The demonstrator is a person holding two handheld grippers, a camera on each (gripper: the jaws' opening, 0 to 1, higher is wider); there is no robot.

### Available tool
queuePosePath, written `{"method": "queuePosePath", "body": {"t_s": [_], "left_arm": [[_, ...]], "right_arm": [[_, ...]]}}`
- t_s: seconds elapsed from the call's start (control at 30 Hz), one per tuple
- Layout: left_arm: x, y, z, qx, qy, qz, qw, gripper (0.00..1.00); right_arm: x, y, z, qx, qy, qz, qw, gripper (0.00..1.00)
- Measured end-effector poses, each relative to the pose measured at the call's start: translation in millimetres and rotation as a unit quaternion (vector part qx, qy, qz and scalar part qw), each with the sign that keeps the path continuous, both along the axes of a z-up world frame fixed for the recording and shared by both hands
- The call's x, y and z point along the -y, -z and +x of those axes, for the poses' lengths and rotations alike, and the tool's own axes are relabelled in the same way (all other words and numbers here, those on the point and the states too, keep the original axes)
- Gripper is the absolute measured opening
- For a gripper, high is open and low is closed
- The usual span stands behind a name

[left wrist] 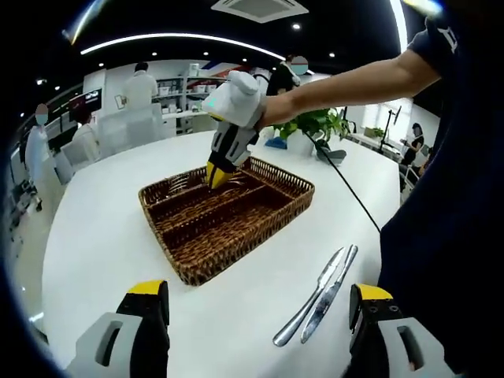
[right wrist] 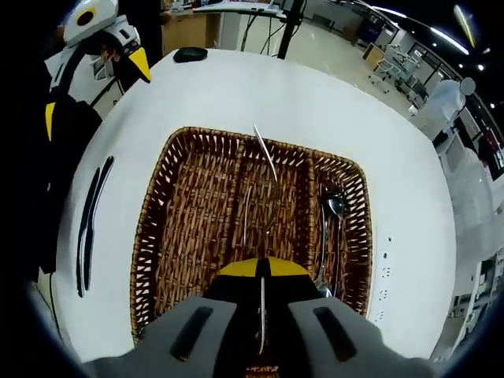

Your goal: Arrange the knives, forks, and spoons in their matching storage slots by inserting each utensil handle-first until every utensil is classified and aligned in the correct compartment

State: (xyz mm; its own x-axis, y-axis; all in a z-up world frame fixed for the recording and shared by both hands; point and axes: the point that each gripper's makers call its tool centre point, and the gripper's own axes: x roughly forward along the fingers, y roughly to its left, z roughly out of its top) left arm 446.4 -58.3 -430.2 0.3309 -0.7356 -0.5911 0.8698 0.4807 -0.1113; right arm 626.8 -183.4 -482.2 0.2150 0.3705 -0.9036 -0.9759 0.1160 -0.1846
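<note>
1. A brown woven wicker tray (right wrist: pixel 150 236) with three long compartments sits on a round white table (right wrist: pixel 315 94), placed where both grippers can reach it.

2. In the right gripper view, the right gripper (right wrist: pixel 262 272) has its yellow-tipped jaws pressed together on a thin silver utensil (right wrist: pixel 266 157). The shaft runs forward from the jaws over the middle compartment, its far end reaching past the far rim. Which kind of utensil it is cannot be told from its slim profile; it may be a fork.

3. In the left gripper view, that same gripper, held in a white-gloved hand (left wrist: pixel 240 98), points steeply down into the tray's far side. The angle suggests the utensil is being lowered lengthwise so that it lies parallel with the dividers.

4. More silver cutlery (right wrist: pixel 248 213) already lies in the middle compartment. Silver spoons (right wrist: pixel 335 206) rest in the compartment on the right of that view. The compartment on the left of that view looks empty, presumably kept for knives.

5. Two silver table knives (left wrist: pixel 319 295) lie side by side on the table just beside the tray, waiting to be sorted.

6. The left gripper (left wrist: pixel 260 319) hovers low over the table with its jaws spread wide and nothing between them. The knives lie just ahead of it, between the jaw tips, so it seems ready to collect one next.
</note>
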Motion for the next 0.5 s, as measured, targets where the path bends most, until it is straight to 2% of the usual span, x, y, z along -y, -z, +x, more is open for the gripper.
{"method": "queuePosePath", "body": {"t_s": [0.37,0.5], "left_arm": [[8,1.0,9.0,-0.003,0.011,0.004,0.9999,1.00],[9,3.1,9.1,-0.006,0.012,0.007,0.9999,1.00]], "right_arm": [[7,33.6,16,-0.028,0.037,-0.027,0.9986,0.00],[5,39.9,17,-0.034,0.036,-0.033,0.9983,0.00]]}}
